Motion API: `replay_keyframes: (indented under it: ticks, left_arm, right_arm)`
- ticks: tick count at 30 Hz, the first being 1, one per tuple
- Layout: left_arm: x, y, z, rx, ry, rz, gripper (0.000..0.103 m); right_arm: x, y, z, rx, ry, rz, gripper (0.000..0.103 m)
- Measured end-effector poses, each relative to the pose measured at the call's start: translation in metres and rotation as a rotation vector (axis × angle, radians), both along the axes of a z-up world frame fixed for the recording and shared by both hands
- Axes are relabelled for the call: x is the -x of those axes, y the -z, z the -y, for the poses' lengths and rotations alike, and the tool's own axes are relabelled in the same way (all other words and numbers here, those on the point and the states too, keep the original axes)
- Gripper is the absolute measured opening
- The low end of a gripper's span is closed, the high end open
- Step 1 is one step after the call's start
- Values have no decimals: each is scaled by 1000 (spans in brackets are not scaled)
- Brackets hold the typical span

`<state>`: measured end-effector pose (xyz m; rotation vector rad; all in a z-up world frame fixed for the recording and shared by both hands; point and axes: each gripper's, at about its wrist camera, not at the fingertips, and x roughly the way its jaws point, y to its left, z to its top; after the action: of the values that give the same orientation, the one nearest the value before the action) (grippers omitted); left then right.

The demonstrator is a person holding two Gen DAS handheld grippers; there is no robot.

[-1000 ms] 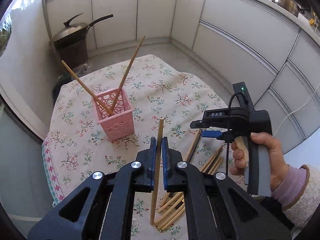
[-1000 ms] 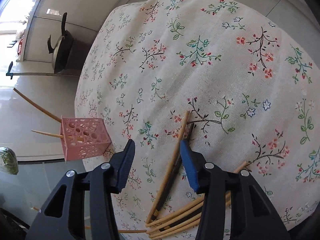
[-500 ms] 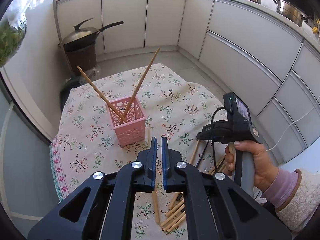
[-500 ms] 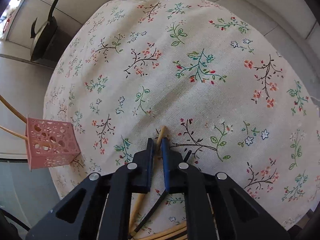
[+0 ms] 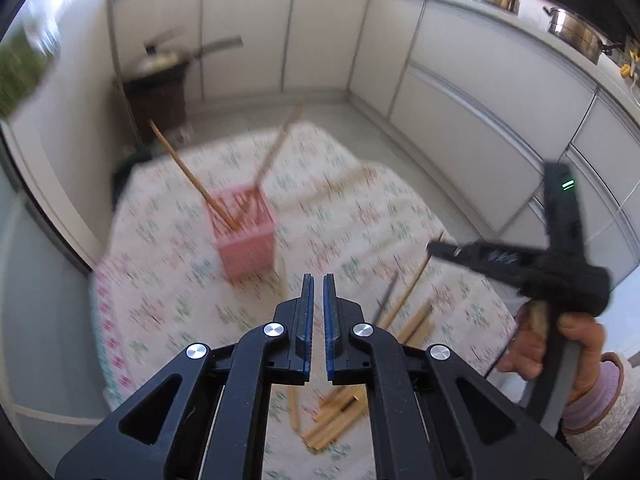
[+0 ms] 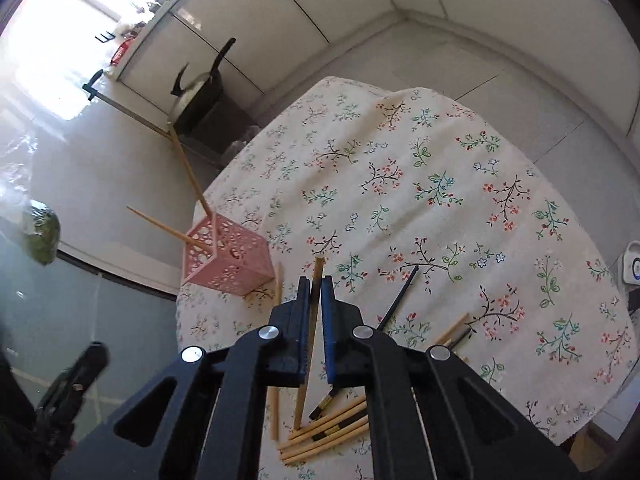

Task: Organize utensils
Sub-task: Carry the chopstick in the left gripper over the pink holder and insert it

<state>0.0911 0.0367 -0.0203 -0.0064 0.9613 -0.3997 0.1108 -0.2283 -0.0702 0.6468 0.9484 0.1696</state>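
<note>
A pink perforated basket (image 5: 246,236) (image 6: 224,260) stands on the floral tablecloth (image 6: 420,168) with two bamboo chopsticks leaning out of it. My right gripper (image 6: 316,282) (image 5: 434,248) is shut on one bamboo chopstick (image 6: 318,270) and holds it in the air above the cloth. My left gripper (image 5: 316,280) is shut with nothing between its pads, hovering in front of the basket. One loose chopstick (image 6: 275,344) lies on the cloth beside the basket. A pile of several chopsticks (image 6: 324,436) (image 5: 336,416) lies near the table's front edge, with a black chopstick (image 6: 400,296) just beyond it.
A wok (image 6: 200,96) (image 5: 160,64) sits on a dark stand on the floor beyond the table. White cabinets (image 5: 460,92) curve round the back and right. A hand (image 5: 560,344) in a pale sleeve holds the right gripper. A bag of greens (image 6: 40,236) hangs at the left.
My right gripper closed on a chopstick from the cloth and rose with it. The chopstick that my left gripper held has dropped out and lies on the cloth.
</note>
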Motion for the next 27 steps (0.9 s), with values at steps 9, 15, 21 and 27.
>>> replay_keyframes:
  ticks: [9,15,21,27]
  left_arm:
    - [-69,132,40,-294,-75,-280,28]
    - [-97,165,49,-375,-142,-295,41]
    - [-106,166,63,-348,-86,-291,25]
    - [-89,161,97,-321,78,-240,6]
  right_arm:
    - [27,-10,25,-45,1,20,5]
    - [37,-7,55,-78,21,16,5]
    - [37,-3,72,-108,32,1,5]
    - [39,-3,76,-119,36,-5,5]
